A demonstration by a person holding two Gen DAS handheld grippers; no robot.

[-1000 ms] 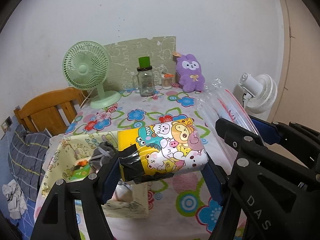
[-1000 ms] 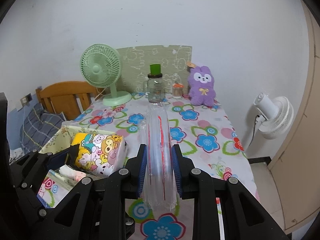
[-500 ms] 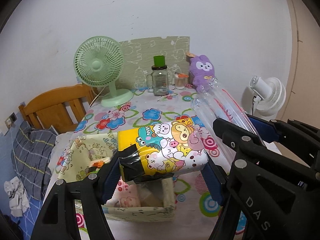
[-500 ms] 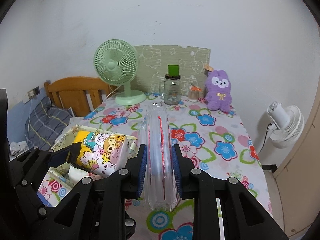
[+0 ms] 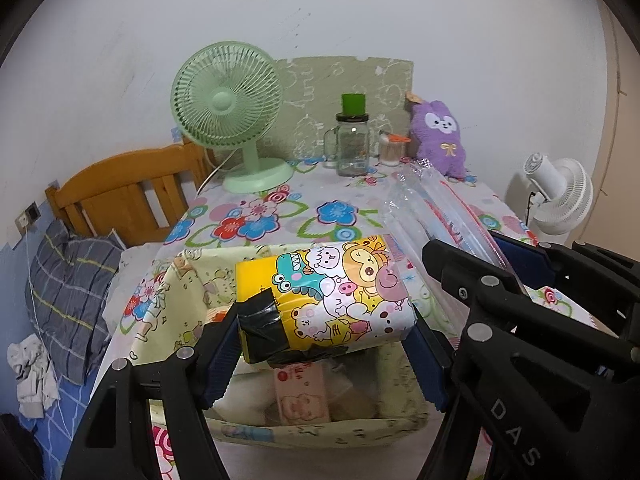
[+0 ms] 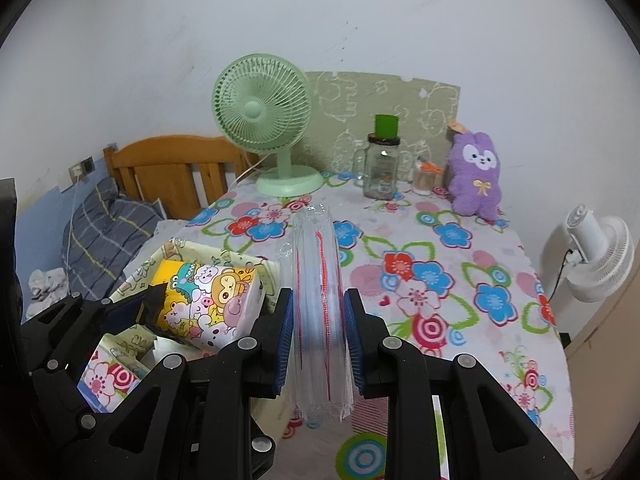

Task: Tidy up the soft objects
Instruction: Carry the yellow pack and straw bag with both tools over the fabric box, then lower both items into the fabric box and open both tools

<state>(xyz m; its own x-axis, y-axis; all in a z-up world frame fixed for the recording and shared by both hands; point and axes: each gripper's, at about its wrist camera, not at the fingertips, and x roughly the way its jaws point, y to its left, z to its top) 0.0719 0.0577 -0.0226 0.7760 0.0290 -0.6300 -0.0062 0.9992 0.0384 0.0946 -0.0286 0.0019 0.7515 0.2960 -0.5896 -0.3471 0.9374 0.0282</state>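
My left gripper (image 5: 320, 340) is shut on a soft cartoon-printed pack (image 5: 324, 300), yellow with black tape at its left end, held above an open fabric storage box (image 5: 320, 432) with small packets inside. In the right wrist view the same pack (image 6: 204, 300) hangs over that box (image 6: 120, 380) at the left. My right gripper (image 6: 318, 332) is shut on a stack of clear plastic bags with red lines (image 6: 318, 280), pointing out over the flowered tablecloth (image 6: 440, 280). That stack (image 5: 440, 208) shows to the right of the pack in the left wrist view.
At the back of the table stand a green desk fan (image 6: 264, 120), a glass jar with a green lid (image 6: 382, 164), a small cup (image 6: 424, 178) and a purple plush rabbit (image 6: 476, 176). A wooden headboard (image 5: 120, 196) and bedding lie left; a white floor fan (image 6: 600, 256) stands right.
Both grippers have drawn back and leftward together, holding their loads. The storage box has come under the cartoon pack, and the back of the table looks farther away.
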